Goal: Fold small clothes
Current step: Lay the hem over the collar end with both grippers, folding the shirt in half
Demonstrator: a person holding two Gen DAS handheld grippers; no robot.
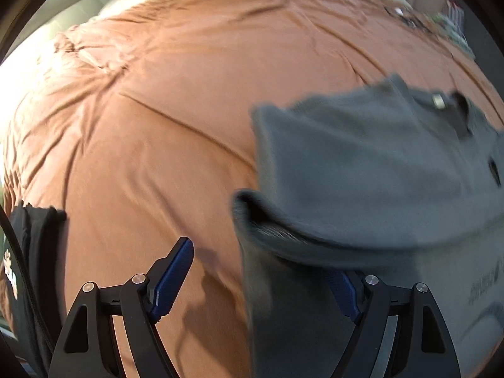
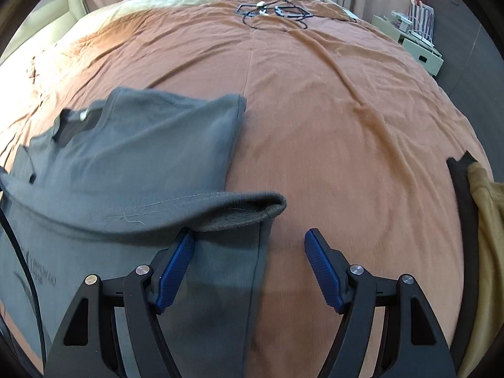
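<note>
A grey T-shirt (image 1: 371,170) lies on the orange bed sheet (image 1: 157,110), its upper part folded down over the lower part. It also shows in the right wrist view (image 2: 141,163). My left gripper (image 1: 267,271) is open at the shirt's left edge; its right finger is partly hidden under the folded cloth. My right gripper (image 2: 249,252) is open at the shirt's right edge, the left fingertip (image 2: 179,252) just under the folded hem, the right one over bare sheet. Neither holds cloth.
A black garment (image 1: 34,252) lies at the bed's left edge. A dark and a mustard garment (image 2: 485,220) lie at the right edge. Black cables (image 2: 274,12) lie at the far end of the bed. White boxes (image 2: 415,44) stand beyond the right side.
</note>
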